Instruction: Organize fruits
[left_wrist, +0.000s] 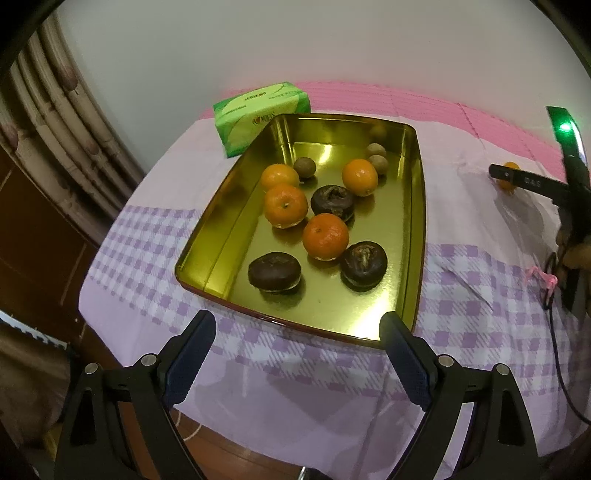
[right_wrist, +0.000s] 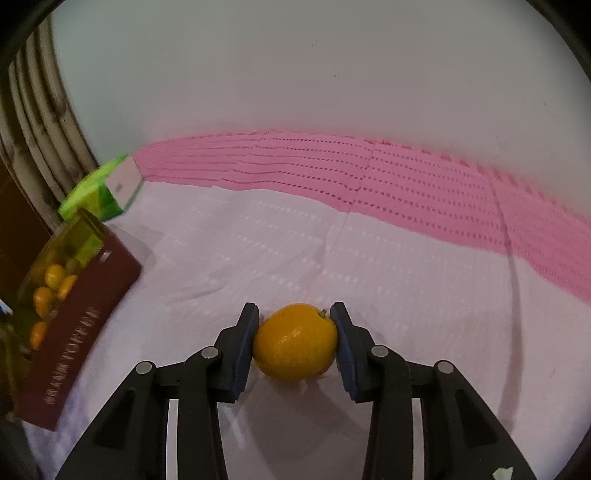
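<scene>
While our right gripper (right_wrist: 295, 341) clamps a loose orange (right_wrist: 295, 341) between its two pads on the pale tablecloth (right_wrist: 406, 277), our left gripper (left_wrist: 297, 336) hangs with its fingers spread wide and nothing between them, just short of the near rim of the gold tray (left_wrist: 207, 236). That tray already carries four oranges, among them one near the middle (left_wrist: 326, 236), three dark round fruits including one at the front (left_wrist: 274, 272), and a few small brown ones (left_wrist: 304, 167) toward the back. A green tissue pack (left_wrist: 258, 110) sits just behind the tray. We judge the risks plain enough: the orange is round and smooth-skinned, held only at its sides, so a slack squeeze or a quick swing toward the tray could let it roll out onto the cloth. Set down hard among the crowded fruit, it could knock its neighbours about, and the tray's raised wall could catch the fingers on a low approach.
</scene>
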